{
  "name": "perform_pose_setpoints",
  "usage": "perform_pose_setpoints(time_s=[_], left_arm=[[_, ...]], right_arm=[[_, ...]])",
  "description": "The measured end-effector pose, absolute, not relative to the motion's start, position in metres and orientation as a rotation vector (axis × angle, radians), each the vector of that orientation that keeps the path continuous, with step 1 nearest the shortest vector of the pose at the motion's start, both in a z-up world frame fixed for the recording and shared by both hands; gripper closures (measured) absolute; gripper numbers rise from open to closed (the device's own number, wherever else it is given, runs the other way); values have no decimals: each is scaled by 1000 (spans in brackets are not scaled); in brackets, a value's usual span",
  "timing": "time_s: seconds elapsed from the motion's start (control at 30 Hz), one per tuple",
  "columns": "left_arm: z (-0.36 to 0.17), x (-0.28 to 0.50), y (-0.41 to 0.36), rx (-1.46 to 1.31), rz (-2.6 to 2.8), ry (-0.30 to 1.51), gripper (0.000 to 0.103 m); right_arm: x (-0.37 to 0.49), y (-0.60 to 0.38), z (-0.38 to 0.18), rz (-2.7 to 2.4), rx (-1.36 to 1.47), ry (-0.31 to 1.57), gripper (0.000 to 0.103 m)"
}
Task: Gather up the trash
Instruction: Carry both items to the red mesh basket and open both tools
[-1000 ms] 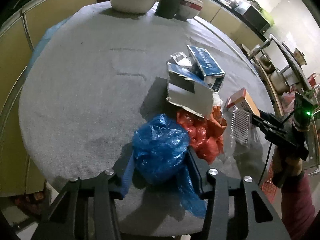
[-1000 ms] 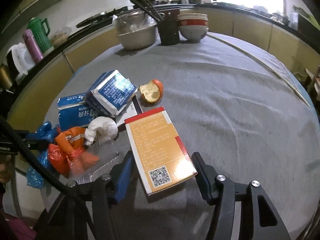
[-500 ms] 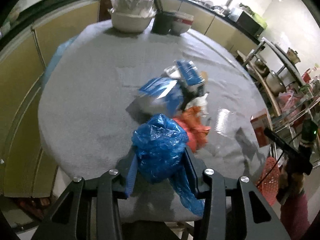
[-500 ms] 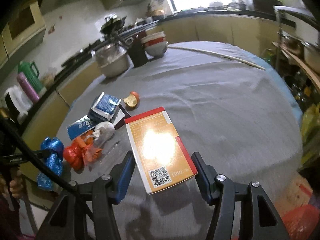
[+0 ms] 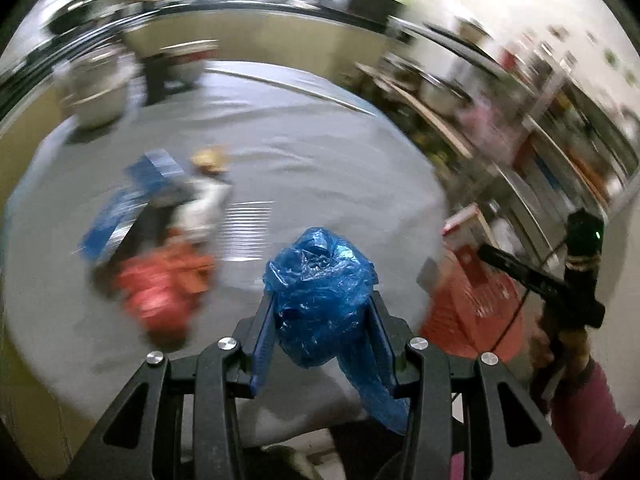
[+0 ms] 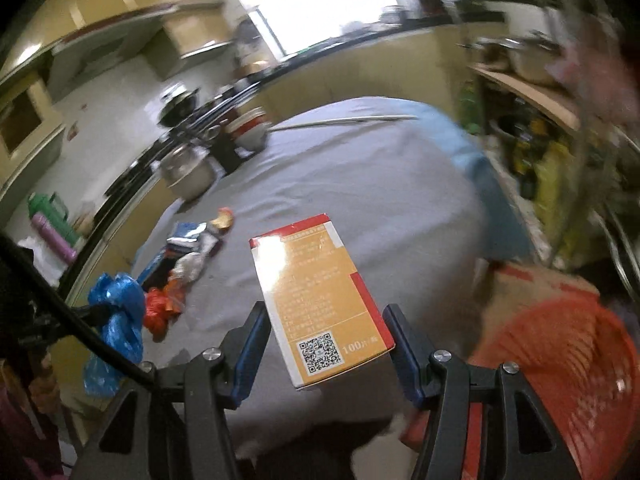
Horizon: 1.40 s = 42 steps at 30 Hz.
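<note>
left gripper (image 5: 322, 304): your fingers are clamped on the blue bag (image 5: 320, 292), lifted off the table (image 5: 304, 152).
right gripper (image 6: 324, 340): your fingers sit half-wide, gripping the box (image 6: 316, 304) by its sides.
basket (image 6: 560, 360): red, beside the table, below your right gripper; contents too blurred to tell.
table: orange bag (image 5: 160, 288), blue cartons (image 5: 132, 196) lie there.

A round table (image 6: 360, 184) with a grey cloth fills the middle of the kitchen. Behind it, a long counter with yellow cabinet doors (image 6: 360, 76) runs along the far wall. A bright window (image 6: 304, 4) above the counter gives strong daylight. On the left, the wall (image 6: 104, 120) is white, with upper cabinets (image 6: 24, 120) on it. At the right stands what seems to be an open shelf rack (image 5: 560, 152), much blurred.
</note>
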State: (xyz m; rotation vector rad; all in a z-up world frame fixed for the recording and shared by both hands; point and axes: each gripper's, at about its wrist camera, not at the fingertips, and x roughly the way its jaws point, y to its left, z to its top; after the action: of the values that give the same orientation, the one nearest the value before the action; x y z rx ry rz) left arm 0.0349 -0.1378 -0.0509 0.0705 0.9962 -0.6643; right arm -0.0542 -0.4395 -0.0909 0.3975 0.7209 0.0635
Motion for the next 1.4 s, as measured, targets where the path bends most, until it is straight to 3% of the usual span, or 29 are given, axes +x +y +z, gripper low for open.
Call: perform_pose_setpoints(time_s=[0.53,0.67,0.7,1.1,1.4], left_arm=[[-89,-17,-398,315,-1145,1065,57],[-108,-27,-430,349,-1152,1097,45],[-111,-27,-432,352,-1147,1105,41],[-98,-3,-373,294,-1032,1102,40],[-69,13,-274,249,-826,987,39]], right_arm=[[-174,-595,-149,-290,782,709,40],[-188,-609,-160,-307,842,715,32],[-193,-612,-161,-308,849,702,31],[-231,-665,-183,-518,997,464,31],[-213,-670,-224,-581,1148,517,31]])
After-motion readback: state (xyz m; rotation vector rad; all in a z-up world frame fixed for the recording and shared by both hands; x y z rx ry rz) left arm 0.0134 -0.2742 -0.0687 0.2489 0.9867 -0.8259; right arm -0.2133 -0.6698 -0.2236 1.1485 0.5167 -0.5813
